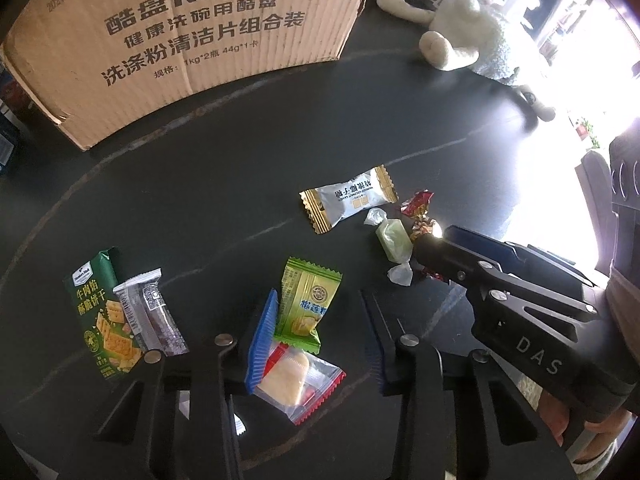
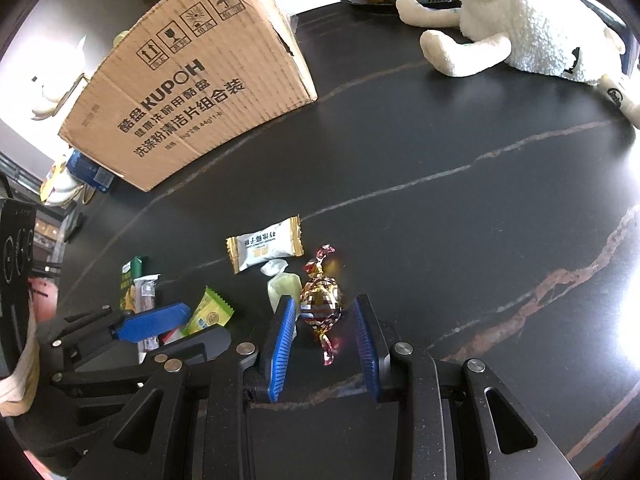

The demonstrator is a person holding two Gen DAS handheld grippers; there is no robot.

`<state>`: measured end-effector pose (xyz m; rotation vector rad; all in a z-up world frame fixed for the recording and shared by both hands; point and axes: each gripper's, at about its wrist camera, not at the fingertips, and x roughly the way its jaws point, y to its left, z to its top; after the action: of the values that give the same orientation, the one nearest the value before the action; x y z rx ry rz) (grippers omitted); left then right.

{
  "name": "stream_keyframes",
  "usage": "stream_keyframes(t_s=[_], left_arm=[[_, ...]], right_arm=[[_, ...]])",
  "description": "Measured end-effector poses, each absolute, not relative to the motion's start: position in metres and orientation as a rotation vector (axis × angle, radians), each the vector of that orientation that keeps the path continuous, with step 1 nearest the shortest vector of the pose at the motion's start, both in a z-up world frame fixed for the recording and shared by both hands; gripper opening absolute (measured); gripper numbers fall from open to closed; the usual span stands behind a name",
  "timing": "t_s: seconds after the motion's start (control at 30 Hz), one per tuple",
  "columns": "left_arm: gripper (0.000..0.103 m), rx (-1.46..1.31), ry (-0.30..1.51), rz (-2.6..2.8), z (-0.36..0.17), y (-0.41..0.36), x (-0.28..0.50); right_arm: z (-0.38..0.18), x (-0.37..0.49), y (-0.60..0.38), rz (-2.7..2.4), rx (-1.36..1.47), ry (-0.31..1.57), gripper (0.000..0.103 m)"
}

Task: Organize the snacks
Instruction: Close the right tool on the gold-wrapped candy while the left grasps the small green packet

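Black linkages; ribbed blue fingers (image 2: 278, 350)

beside the matt corrugated cardboard box (image 2: 200, 92): smooth dark veined stone table (image 2: 440, 220), crinkly glossy foil candy (image 2: 320, 300), fluffy plush toy (image 2: 520, 20).

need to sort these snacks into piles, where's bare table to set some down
Bare table lies between the cardboard box and the plush sheep, and right of the red foil candy. It is crowded near the grippers: white wafer pack, green candy, durian candy.
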<state>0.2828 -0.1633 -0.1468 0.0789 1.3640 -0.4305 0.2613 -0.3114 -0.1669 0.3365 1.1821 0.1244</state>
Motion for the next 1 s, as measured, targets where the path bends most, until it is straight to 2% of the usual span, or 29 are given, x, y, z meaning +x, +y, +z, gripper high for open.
stream_keyframes(t_s=[0.2,0.23,0.5,0.87,0.9,0.93,1.0], left_arm=[[0.033,0.065,1.375,-0.428,-0.151,-0.162,0.286],[0.028,0.064,1.377,-0.428,-0.152,-0.161,0.286],[0.015,0.075,1.342,-0.43,-0.145,-0.161,0.285],[0.014,0.077,1.293,-0.426,-0.133,-0.16,0.282],[0.013,0.076,1.288,-0.427,-0.131,-0.159,0.281],[0.004,0.077,1.282,-0.428,-0.129,-0.159,0.281],[0.004,0.07,1.275,-0.428,-0.125,-0.156,0.28]], right_arm=[[-0.17,0.265,-0.308,0.123,0.323,1.183,0.023],[-0.17,0.265,-0.307,0.123,0.321,1.182,0.023],[-0.164,0.259,-0.299,0.114,0.282,1.159,0.021],[-0.153,0.251,-0.297,0.113,0.269,1.142,0.021],[-0.152,0.25,-0.297,0.115,0.267,1.141,0.021],[-0.151,0.249,-0.296,0.118,0.263,1.137,0.021],[-0.147,0.248,-0.293,0.118,0.253,1.125,0.021]])
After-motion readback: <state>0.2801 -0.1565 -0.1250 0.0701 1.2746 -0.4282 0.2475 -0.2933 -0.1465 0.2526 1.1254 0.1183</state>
